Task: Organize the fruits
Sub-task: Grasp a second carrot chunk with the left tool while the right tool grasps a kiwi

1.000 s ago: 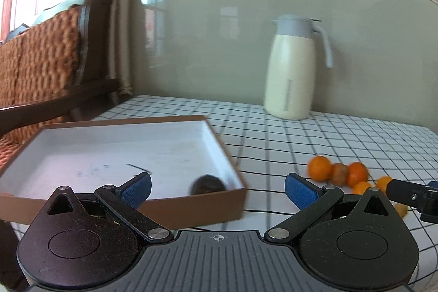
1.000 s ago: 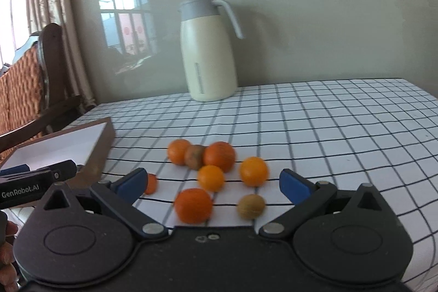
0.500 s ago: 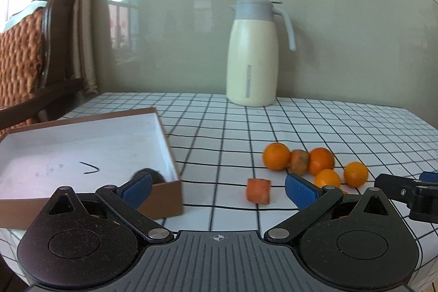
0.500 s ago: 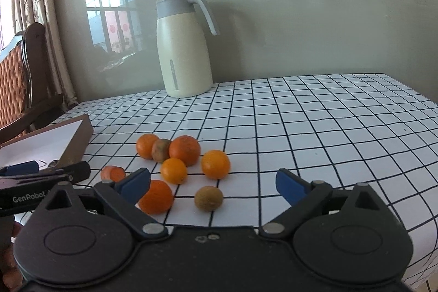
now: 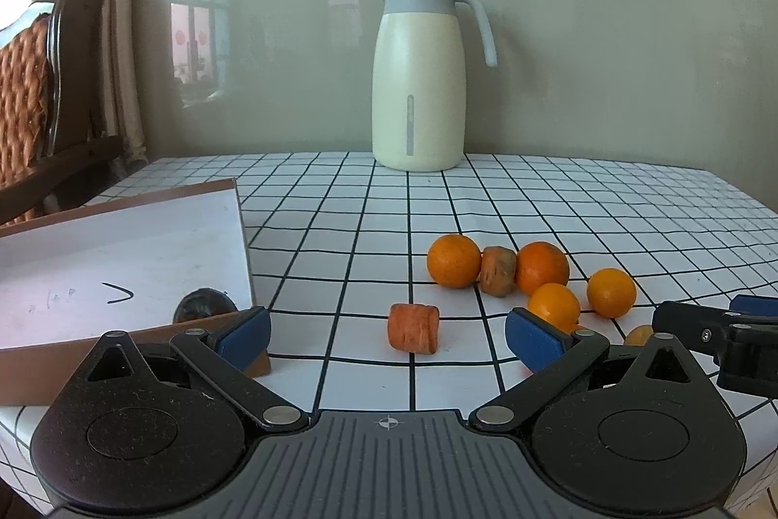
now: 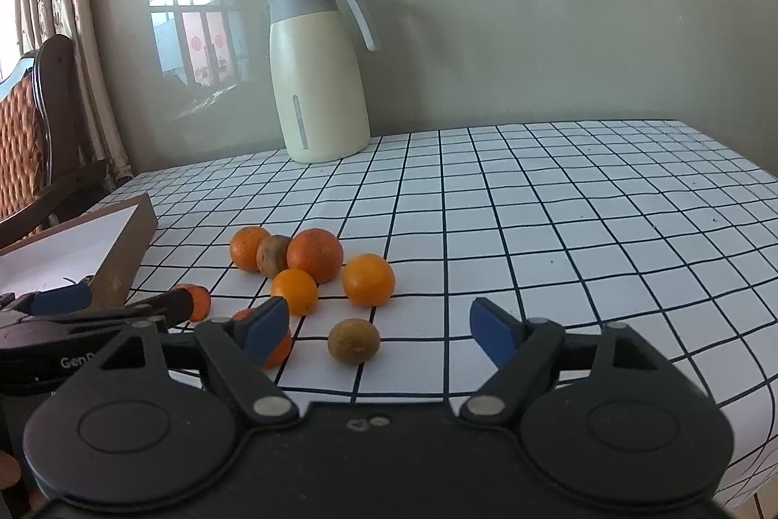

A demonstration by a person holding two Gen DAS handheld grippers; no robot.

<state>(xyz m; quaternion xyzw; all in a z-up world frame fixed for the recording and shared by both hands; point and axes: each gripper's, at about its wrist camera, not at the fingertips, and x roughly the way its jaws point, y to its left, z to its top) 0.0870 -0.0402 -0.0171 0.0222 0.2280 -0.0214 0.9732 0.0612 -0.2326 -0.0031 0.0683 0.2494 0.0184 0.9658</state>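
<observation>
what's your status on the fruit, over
Left gripper open, empty. Right gripper closing, brown fruit between jaws, untouched. One dark fruit in box. Path clear.

Half hidden behind the brown cardboard box's [image 5: 146, 336] near wall: a dark round fruit [image 5: 202, 305], kind not readable. Cut off by the left picture edge in both views: that box and the wooden chair with woven back [image 6: 29, 139]. Mostly covered by the right gripper's [image 6: 374, 327] closing jaws: an orange fruit [image 6: 279, 346] near the worktop's front edge. Barely visible behind the black gripper arm: a small yellowish fruit [image 5: 639, 334].
</observation>
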